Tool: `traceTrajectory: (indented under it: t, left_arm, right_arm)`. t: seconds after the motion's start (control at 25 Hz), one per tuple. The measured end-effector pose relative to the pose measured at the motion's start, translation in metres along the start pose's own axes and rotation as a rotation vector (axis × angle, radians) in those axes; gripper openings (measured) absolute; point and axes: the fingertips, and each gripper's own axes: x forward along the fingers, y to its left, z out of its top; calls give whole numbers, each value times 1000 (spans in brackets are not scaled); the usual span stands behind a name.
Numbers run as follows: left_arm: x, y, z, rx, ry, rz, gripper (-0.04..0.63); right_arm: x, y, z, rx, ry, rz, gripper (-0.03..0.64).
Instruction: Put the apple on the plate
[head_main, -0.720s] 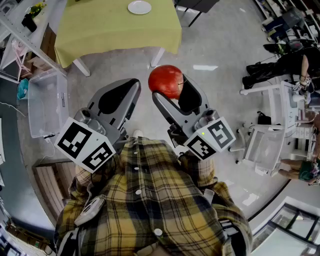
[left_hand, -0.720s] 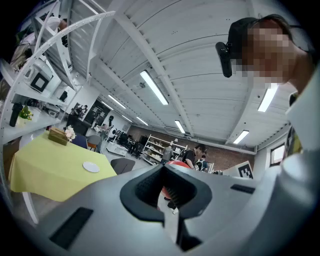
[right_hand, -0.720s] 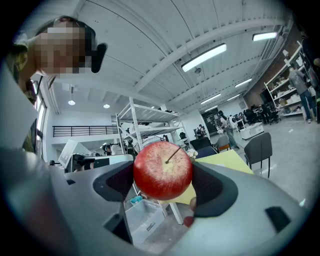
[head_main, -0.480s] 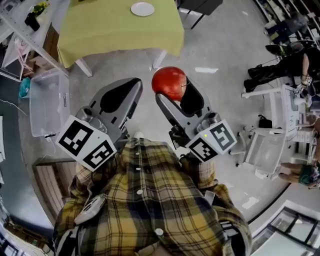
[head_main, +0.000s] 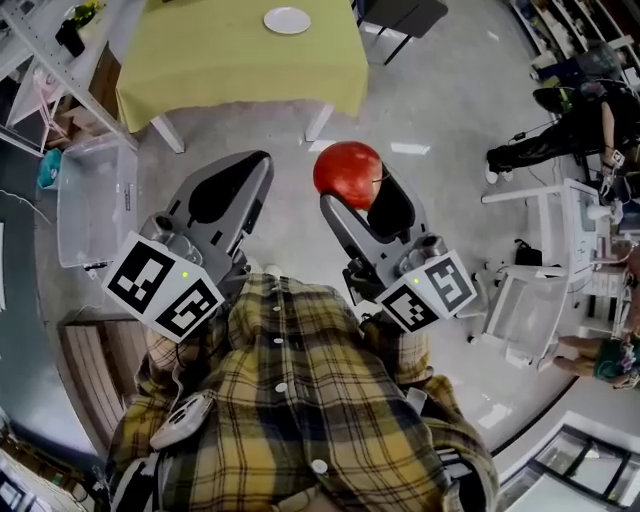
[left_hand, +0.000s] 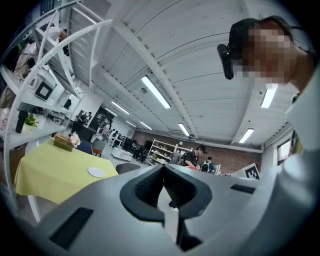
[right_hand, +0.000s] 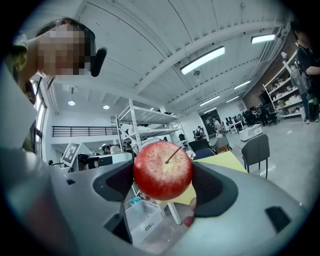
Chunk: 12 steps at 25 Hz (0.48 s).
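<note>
A red apple (head_main: 347, 172) (right_hand: 163, 170) is held off the floor between the dark pads of my right gripper (head_main: 352, 186) (right_hand: 165, 176), which is shut on it, stem towards the camera. Beside it at the left, my left gripper (head_main: 248, 166) (left_hand: 164, 168) is shut with nothing in it. Both point level towards a table with a yellow cloth (head_main: 240, 60) (left_hand: 50, 170) some way ahead. A small white plate (head_main: 287, 20) (left_hand: 96, 172) lies on that cloth, far from both grippers.
A clear plastic bin (head_main: 90, 200) (right_hand: 145, 220) stands on the floor at the left, below a metal shelf rack (head_main: 40, 60). A dark chair (head_main: 400, 15) stands right of the table. White carts (head_main: 530, 300) and a person (head_main: 590, 110) are at the right.
The right gripper with the apple has shifted slightly right and down in the head view. The left gripper has drifted a little left. The grip on the apple is unchanged.
</note>
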Motion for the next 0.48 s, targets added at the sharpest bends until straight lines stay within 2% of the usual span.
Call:
traceTrajectory:
  t: [0.28, 0.48]
  left_arm:
    - [-13, 20, 0, -7, -23, 76, 8]
    - [-8, 53, 6, -13, -28, 98, 6]
  right_arm:
    - [1, -3, -13, 21, 28, 18, 362]
    - [29, -13, -18, 29, 42, 16, 362]
